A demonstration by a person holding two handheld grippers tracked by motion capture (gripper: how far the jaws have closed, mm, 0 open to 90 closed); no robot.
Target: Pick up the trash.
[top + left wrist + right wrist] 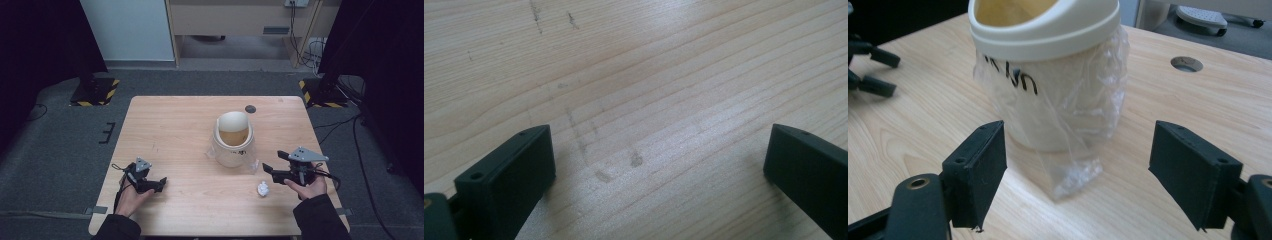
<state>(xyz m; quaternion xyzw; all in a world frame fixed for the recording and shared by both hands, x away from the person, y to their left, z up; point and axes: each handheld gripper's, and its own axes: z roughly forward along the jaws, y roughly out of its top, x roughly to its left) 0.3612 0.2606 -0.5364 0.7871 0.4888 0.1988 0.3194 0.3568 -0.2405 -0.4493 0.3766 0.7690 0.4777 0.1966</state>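
Black marker scrawl on the bin, nothing that reads clearly

The cream bin [1048,75] on the counter [1198,115] carries a few handwritten black strokes on its side, just under the lid rim and behind the clear bag [1073,165] wrapped round it. From the right gripper view they look like two or three loose letters, partly covered by the plastic, and I cannot make out what they say. In the high view the same marks are a small dark smudge on the bin's front, too small to read. No brand, number or printed label can be read anywhere else.
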